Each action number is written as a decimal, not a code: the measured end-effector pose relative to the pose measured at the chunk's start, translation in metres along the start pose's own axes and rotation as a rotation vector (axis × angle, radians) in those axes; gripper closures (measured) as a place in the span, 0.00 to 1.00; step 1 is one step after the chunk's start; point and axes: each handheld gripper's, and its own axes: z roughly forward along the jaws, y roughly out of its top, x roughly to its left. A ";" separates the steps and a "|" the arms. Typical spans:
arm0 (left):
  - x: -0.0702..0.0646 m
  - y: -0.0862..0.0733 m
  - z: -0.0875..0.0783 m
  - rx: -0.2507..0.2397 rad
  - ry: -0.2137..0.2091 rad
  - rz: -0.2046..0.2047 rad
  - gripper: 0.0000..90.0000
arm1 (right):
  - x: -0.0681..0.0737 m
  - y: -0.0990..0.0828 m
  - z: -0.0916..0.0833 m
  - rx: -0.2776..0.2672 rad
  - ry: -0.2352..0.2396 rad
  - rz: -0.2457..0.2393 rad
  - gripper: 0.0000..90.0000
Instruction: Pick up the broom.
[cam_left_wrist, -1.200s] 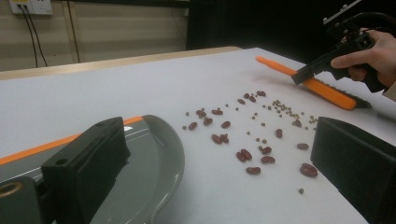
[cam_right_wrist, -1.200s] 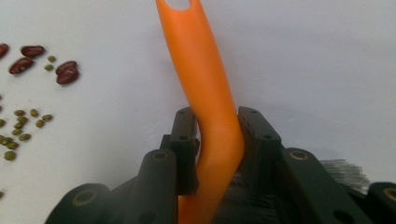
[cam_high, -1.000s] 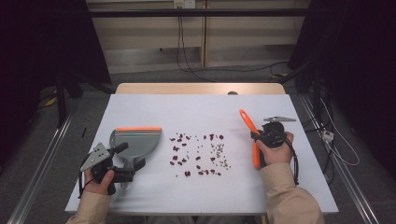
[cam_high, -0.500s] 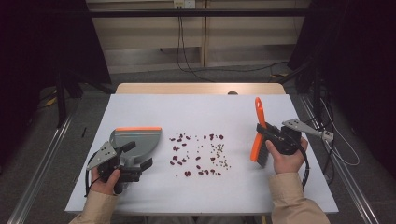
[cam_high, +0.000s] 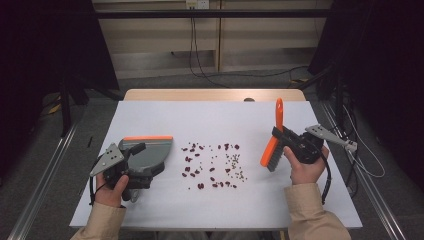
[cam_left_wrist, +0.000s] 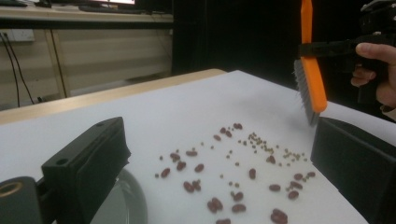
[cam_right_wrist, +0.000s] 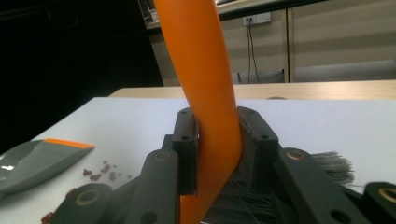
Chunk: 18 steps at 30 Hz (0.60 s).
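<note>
The right tongs (cam_high: 280, 142) have swung the orange brush (cam_high: 274, 137) upright, handle toward 12 o'clock; the left tongs (cam_high: 142, 157) have raised the dustpan (cam_high: 150, 150).

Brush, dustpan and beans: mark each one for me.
brush (cam_high: 270, 151), high view, on its orange back near the bristles
dustpan (cam_high: 150, 155), high view, on its grey tray
beans (cam_high: 201, 185), high view, on one red bean
</note>
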 end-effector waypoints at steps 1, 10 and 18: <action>-0.001 0.002 0.002 -0.004 -0.005 0.000 0.04 | 0.003 0.003 0.001 -0.004 0.006 -0.005 0.79; -0.015 0.012 0.036 0.025 -0.092 0.000 0.05 | 0.028 0.014 0.015 -0.019 0.052 -0.008 0.79; -0.027 0.013 0.062 0.058 -0.153 -0.016 0.08 | 0.051 0.019 0.030 -0.010 0.098 -0.015 0.79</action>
